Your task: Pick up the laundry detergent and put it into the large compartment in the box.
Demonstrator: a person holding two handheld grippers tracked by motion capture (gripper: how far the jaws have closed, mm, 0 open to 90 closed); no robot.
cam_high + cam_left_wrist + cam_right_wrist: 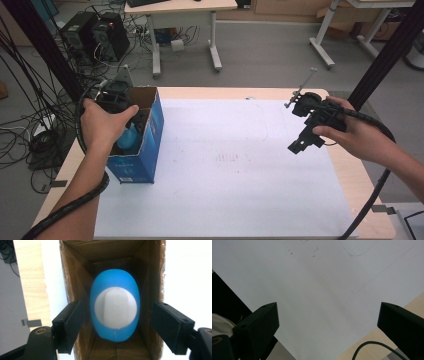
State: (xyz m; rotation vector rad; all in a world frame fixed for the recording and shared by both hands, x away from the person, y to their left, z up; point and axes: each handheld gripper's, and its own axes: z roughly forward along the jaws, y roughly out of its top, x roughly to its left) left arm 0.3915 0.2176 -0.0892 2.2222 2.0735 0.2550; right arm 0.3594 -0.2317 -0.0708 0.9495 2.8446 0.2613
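Note:
A tall blue cardboard box [146,150] stands open-topped at the table's left side. Inside it is a blue bottle [130,138] with a white cap [115,307], seen from above between the brown inner walls [75,282]. My left gripper [134,120] reaches down into the box mouth. Its jaws are open on either side of the bottle [115,302], with a gap on both sides. My right gripper [301,142] hangs over the right part of the white sheet. It is open with nothing between its jaws [327,330].
A large white paper sheet [230,165] covers most of the wooden table [350,170]. Black frame posts [385,55] rise at both back corners. Computers, tangled cables [30,125] and other desks stand on the floor beyond.

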